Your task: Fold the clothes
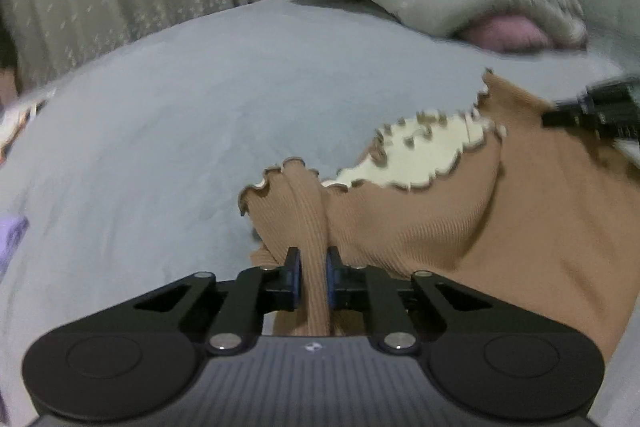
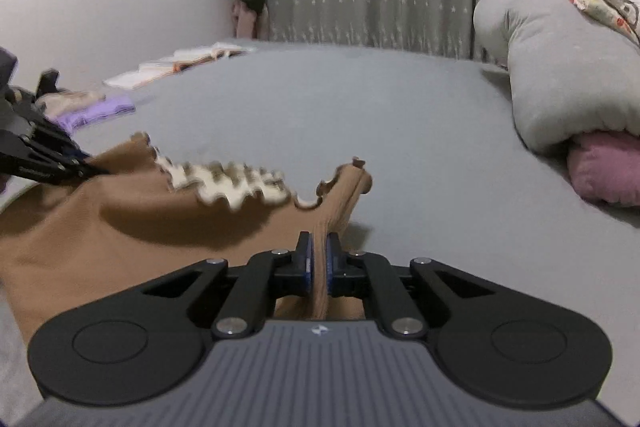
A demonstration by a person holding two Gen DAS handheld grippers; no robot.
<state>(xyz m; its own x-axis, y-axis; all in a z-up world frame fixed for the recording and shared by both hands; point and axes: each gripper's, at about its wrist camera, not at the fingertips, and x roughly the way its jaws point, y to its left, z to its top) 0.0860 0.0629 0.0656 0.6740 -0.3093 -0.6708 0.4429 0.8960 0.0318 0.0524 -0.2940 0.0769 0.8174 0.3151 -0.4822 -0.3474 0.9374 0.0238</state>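
Left to right, along the held edge of the garment.

Left gripper: clamped on a pinched ridge of the tan ribbed top, at the left end of its frilled edge. Blue pads pressing the fabric from both sides; no gap visible beside the fold. Pointed forward and down toward the grey bed sheet.

Between the two grips: frilled edge strung crosswise, sagging slightly in the middle, cream inner layer exposed just behind the scalloped trim. Long axis of the held edge therefore running side to side, square to the pointing line of both tools. Body of the top draped back from this edge toward the person, resting partly on the sheet.

Right gripper: likewise closed tight on a pinch of the same top, at the right end of the edge. Corner of fabric projecting forward past the fingertips. Left tool visible at the far left of the right wrist view, right tool at the far right of the left wrist view; both about level with each other.

Judgement for the coming move: open sheet ahead of both tools, purple folded item and bedding roll well apart to either side. Equal travel of both hands probably required to keep the edge straight.
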